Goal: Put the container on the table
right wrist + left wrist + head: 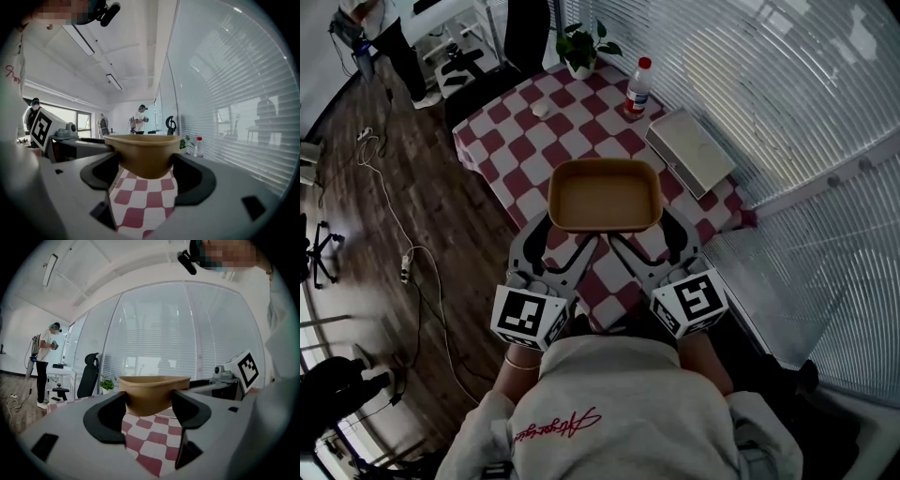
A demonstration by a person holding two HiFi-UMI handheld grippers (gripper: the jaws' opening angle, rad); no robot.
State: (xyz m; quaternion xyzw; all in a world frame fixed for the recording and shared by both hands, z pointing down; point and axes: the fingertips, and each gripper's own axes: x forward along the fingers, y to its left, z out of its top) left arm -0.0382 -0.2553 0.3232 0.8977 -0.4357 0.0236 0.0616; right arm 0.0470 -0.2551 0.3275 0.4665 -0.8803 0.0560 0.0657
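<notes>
A shallow brown paper container [606, 195] hangs in the air over the red-and-white checked table [581, 127]; it looks empty. My left gripper [560, 238] is shut on its near left corner and my right gripper [649, 238] on its near right corner. In the left gripper view the container [152, 393] sits wedged between the two black pads [111, 416], with the left gripper [149, 409] level below its rim. In the right gripper view the container [143, 156] fills the gap of the right gripper [144, 171] the same way. Checked cloth shows below it in both views.
On the table stand a water bottle [638, 88], a potted plant [579, 47], a flat white tray [691, 150] at the right edge and a small white object [541, 111]. Glass walls with blinds run along the right. Cables [394, 225] lie on the wooden floor at left.
</notes>
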